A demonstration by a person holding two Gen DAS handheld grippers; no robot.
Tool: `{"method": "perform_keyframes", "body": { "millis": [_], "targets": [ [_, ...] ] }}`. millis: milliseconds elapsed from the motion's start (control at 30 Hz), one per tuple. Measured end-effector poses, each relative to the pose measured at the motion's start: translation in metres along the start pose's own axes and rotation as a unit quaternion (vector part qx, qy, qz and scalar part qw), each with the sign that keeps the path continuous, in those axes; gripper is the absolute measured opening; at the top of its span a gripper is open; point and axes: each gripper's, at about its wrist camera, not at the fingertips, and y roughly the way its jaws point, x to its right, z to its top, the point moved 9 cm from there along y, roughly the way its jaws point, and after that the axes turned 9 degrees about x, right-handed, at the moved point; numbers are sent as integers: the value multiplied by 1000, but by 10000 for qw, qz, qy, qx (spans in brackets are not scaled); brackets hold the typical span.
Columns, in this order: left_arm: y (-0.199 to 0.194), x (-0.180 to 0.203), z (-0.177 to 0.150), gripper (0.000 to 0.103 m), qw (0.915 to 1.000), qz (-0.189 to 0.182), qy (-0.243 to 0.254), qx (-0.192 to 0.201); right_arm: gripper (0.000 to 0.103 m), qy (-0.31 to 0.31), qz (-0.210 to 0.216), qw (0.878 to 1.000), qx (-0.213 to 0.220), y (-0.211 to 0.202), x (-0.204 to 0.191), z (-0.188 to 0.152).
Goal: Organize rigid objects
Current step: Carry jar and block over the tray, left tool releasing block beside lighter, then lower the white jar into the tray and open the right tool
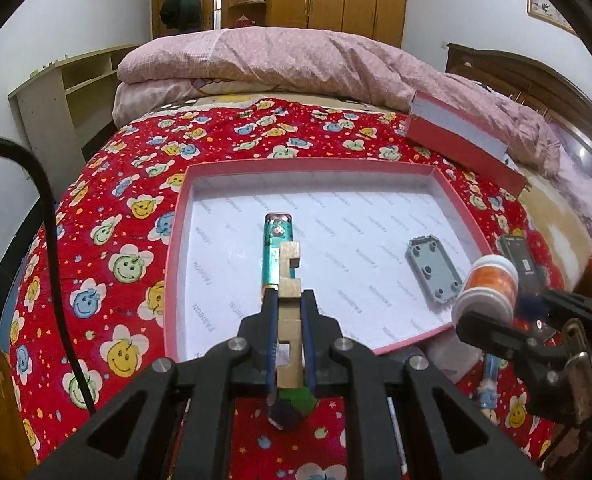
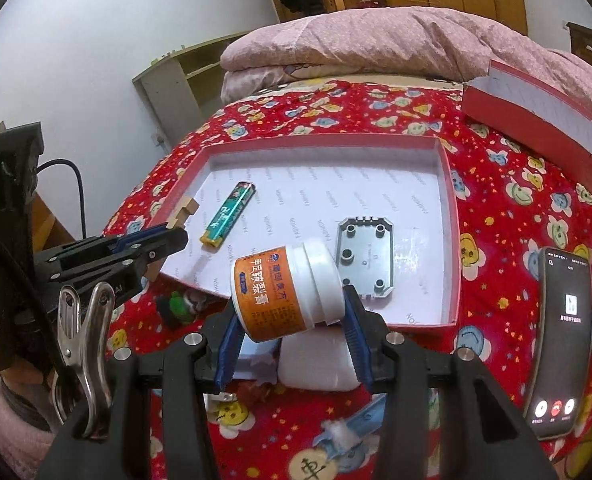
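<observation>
Fingers of the left gripper point(image 1: 290, 320) are clamped on a wooden block point(image 1: 288, 276), those of the right gripper point(image 2: 292, 312) on a jar point(image 2: 286, 290), and both should be lowered gently into the box point(image 1: 176, 248) before release.

Bed point(image 1: 108, 216) w/ box point(image 1: 184, 184), lid point(image 1: 459, 144), phone point(image 2: 559, 344).
</observation>
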Motion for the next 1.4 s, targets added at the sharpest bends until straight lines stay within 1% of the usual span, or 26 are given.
{"method": "perform_keyframes", "body": {
  "millis": [267, 667, 867, 967, 1033, 1067, 1100, 1200, 1233, 1333, 1367, 1400],
  "targets": [
    [15, -1, 3, 11, 10000, 20, 22, -71, 47, -106, -158, 9998, 31, 14, 6, 6],
    [43, -5, 8, 11, 9996, 155, 145, -198, 47, -326, -307, 9990, 57, 44, 9, 19],
    [50, -8, 13, 11, 9996, 195, 139, -118, 47, -258, -355, 9990, -55, 56, 18, 15],
    [53, -8, 16, 12, 9995, 268, 175, -44, 47, -327, -362, 9988, 23, 60, 19, 16],
    [55, -8, 19, 12, 9996, 240, 127, 0, 47, -360, -353, 9987, 17, 62, 20, 18],
    [57, -9, 20, 14, 9997, 220, 92, 11, 47, -380, -351, 9987, -5, 64, 20, 18],
    [58, -11, 21, 21, 9997, 232, 68, 15, 47, -429, -357, 9984, -54, 66, 20, 19],
    [63, -17, 24, 34, 9995, 310, -6, 3, 47, -576, -422, 9974, -138, 70, 19, 22],
    [64, -18, 25, 36, 9995, 314, -24, -4, 47, -629, -440, 9969, -144, 71, 19, 23],
    [66, -21, 25, 50, 9994, 345, -75, -53, 47, -700, -476, 9964, -93, 75, 20, 26],
    [68, -22, 24, 60, 9993, 349, -90, -114, 48, -660, -477, 9967, -59, 77, 21, 27],
    [72, -22, 22, 65, 9991, 358, -108, -195, 53, -622, -464, 9970, -37, 77, 22, 28]
  ]
}}
